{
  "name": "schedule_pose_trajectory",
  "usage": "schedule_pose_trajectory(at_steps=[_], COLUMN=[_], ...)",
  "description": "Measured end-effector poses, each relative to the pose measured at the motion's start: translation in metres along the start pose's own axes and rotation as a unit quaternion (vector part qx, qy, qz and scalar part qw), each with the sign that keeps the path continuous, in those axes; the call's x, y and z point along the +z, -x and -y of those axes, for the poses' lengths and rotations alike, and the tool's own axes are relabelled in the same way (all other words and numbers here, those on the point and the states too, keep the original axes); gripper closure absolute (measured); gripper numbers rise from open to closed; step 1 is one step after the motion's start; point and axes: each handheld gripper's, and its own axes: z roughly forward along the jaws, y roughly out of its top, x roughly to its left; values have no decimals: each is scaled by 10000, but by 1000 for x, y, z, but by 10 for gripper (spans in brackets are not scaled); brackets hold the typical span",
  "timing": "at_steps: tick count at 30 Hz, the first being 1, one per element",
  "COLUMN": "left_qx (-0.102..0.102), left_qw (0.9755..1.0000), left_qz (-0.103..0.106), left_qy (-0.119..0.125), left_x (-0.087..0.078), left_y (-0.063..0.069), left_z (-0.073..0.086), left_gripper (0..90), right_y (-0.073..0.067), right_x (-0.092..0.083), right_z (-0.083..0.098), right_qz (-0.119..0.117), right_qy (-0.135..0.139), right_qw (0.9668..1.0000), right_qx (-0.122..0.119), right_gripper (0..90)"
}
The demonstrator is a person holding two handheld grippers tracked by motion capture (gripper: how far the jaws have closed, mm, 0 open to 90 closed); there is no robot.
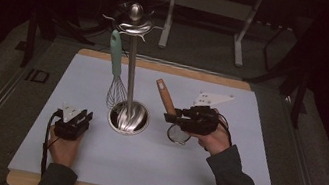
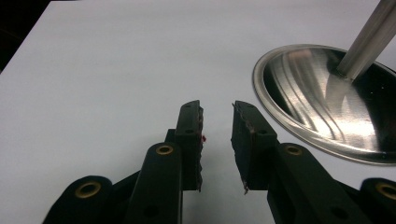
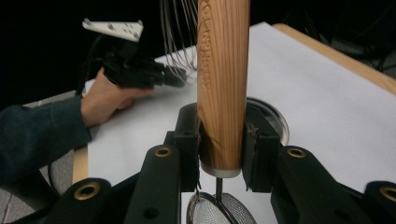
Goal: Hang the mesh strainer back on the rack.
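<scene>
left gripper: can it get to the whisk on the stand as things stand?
Probably yes. The left gripper is open and holds nothing, resting beside the stand's base. The whisk hangs on its side of the pole, with nothing between them; it would need to rise.

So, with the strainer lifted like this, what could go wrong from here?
1. The right tool clamps only the lower end of the wooden handle, so the strainer may swing or slip.
2. The whisk already hangs on the stand; bringing the strainer to a hook could knock it or tip the stand.
3. The left tool rests open beside the stand base, not steadying it.
</scene>
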Motion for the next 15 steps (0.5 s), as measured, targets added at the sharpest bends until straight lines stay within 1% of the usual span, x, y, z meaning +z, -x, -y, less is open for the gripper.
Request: schedule_pose_trajectory(at_steps=[5,9,15], left_qx=[17,27,16], left_qw=[10000,10000,10000], left_qz=[4,-1,3], left_qy=[-12,-17,-16], left_x=[0,0,0], left_y=[0,0,0], left_z=[0,0,0], left_gripper=[730,730,729], right_y=[-5,-7,-13], right_x=[-6,-11,-11], right_z=[-8,-15,-28], right_qz=[-43,-20,-43], right_qy=[241,329,486], right_qw=[9997,9994,9985], right_qx=[-75,-108,-257], right_gripper=[713,713,713])
